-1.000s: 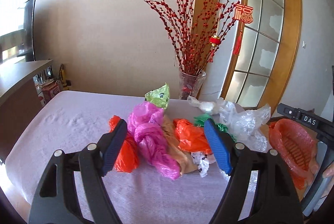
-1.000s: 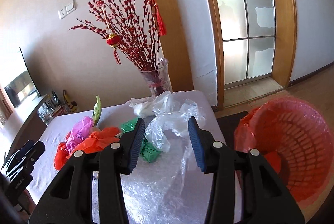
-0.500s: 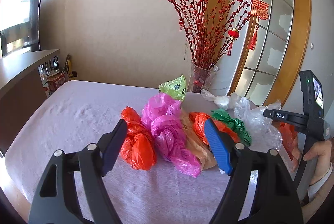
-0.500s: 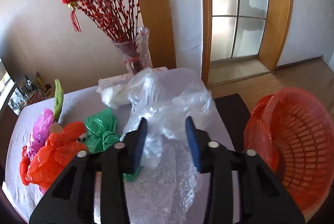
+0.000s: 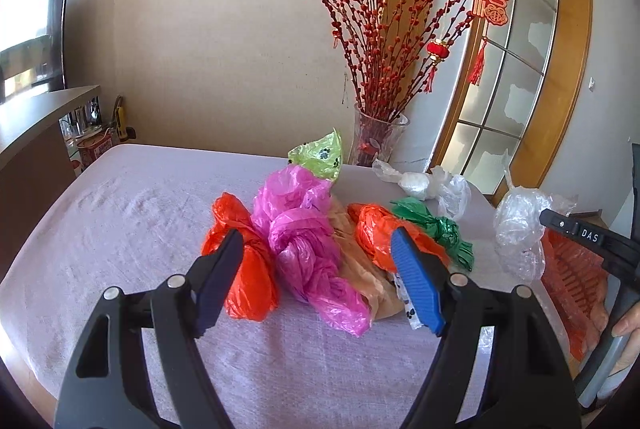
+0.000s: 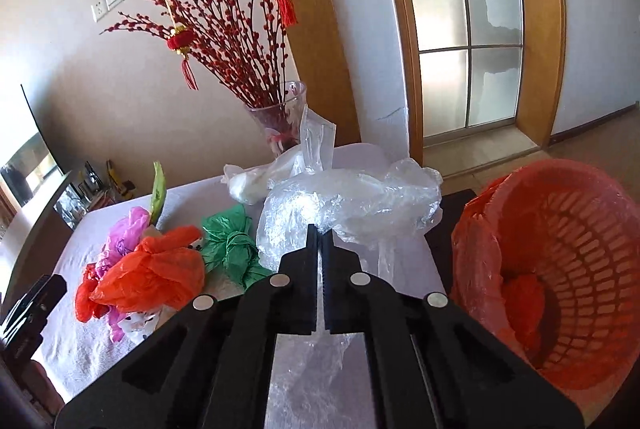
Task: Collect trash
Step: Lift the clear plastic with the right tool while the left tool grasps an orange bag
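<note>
Over by the table's right edge, the right gripper [image 6: 319, 233] is pinching the crumpled clear plastic bag [image 6: 352, 205], just beside the orange mesh basket [image 6: 560, 269] (floor past it looks open). Left gripper [image 5: 316, 261] hangs spread wide above the purple-clothed table [image 5: 120, 229].

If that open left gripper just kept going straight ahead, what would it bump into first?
Most likely the knotted pink plastic bag, which lies between the open jaws of the left gripper on the table. The orange bag beside it looks about as near, so depth is uncertain.

left tool [image 5: 316, 277] spread wide, right tool [image 6: 319, 249] apparently pinched closed
</note>
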The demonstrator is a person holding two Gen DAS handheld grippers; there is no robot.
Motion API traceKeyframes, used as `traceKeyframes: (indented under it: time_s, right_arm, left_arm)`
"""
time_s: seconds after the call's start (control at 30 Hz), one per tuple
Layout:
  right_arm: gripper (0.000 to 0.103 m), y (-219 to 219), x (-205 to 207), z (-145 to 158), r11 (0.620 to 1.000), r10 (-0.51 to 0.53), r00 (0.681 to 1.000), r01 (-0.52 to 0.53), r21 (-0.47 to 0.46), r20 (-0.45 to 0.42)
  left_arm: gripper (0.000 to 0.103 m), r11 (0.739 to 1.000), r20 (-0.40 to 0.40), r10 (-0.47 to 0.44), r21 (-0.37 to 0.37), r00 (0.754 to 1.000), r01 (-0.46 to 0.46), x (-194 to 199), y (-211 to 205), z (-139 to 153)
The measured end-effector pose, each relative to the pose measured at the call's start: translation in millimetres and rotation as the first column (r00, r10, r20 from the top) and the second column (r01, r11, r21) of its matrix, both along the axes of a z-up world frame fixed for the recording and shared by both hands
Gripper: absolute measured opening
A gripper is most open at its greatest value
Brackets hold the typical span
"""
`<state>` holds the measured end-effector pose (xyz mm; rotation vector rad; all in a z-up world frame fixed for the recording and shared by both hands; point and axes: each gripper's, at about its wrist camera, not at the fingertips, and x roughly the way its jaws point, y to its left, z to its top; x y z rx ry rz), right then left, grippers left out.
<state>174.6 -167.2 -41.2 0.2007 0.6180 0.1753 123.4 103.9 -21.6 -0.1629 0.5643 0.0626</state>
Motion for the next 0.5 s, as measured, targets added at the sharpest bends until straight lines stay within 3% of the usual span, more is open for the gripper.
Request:
traceKeyframes:
  time_s: [0.2,0.33,0.5]
  right_arm:
    - [0.002,-12,-11,3,1.0,-0.005,1.0,0.004,0.031,0.011]
    - [0.002,-13,-18,2,1.0,-0.008,1.0,0.008,0.005,0.015]
    - [0.002,-16,-19,-1,1.0,-0.008,1.0,0.008,0.007,0.006]
  left_arm:
    - [0.061,0.995,-0.051,-0.102,0.014,0.993,0.103,29,-29,-1]
    - [0.054,0.985,-0.116,-0.156,0.054,0.981,0.163,52,-50,-9]
    - [0.048,0.985,-0.194,-0.144,0.067,0.97,0.16,70,-55,-23]
